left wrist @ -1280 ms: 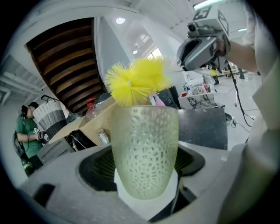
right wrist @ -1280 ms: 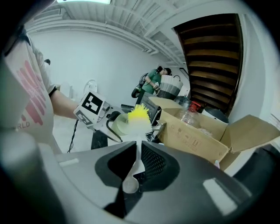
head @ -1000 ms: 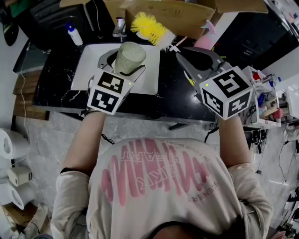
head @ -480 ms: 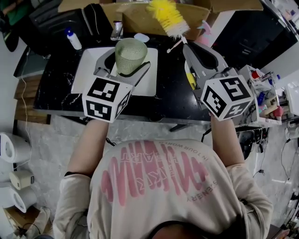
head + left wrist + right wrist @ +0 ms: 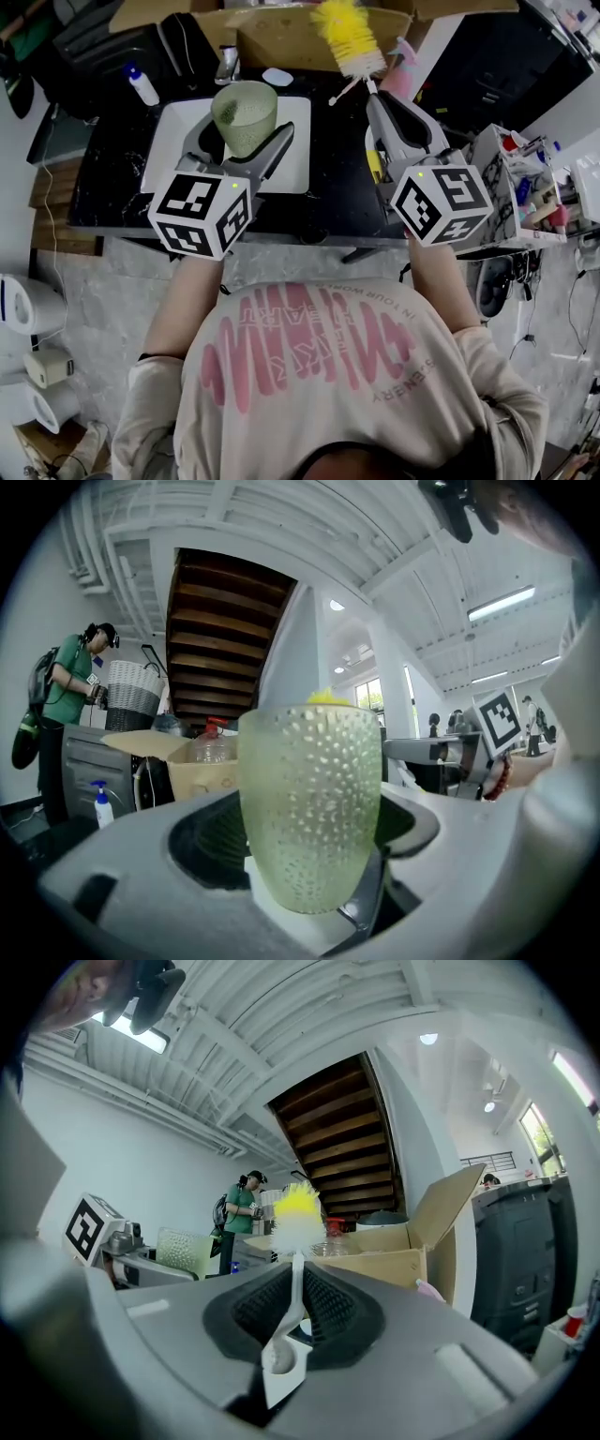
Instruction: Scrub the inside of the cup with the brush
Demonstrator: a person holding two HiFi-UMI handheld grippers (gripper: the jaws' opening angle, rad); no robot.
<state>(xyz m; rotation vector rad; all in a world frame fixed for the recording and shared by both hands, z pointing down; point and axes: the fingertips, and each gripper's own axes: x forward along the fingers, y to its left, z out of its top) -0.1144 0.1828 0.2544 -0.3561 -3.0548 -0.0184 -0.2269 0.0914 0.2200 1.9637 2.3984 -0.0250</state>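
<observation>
**Cup of pale green dimpled glass point(image 5: 245, 116) in left gripper point(image 5: 246, 142), white-handled brush with fluffy yellow bristles point(image 5: 349, 37) in right gripper point(image 5: 377, 101)**

Held upright, mouth open to the top, with the left gripper's jaws pressed against both sides of the cup's point(image 5: 309, 808) lower body and the rim well above the jaw tips. Lay below and ahead of the left gripper point(image 5: 314, 897): a white rectangular tray point(image 5: 298, 161) on a black marbled counter point(image 5: 117, 178).

Clamped in the right gripper point(image 5: 284, 1340): the flat end of the brush's point(image 5: 296, 1218) thin handle, jaws drawn in narrow around it. Pointed forward and up from those jaws, with the bristle head far beyond the tips and in front of a brown cardboard box point(image 5: 281, 42) in the head view.

Stood off to the left of the right gripper, level with its jaw tips: the cup, clear of the bristles, nothing inside its mouth. Kept apart, the two grippers side by side above the counter's near edge.
</observation>
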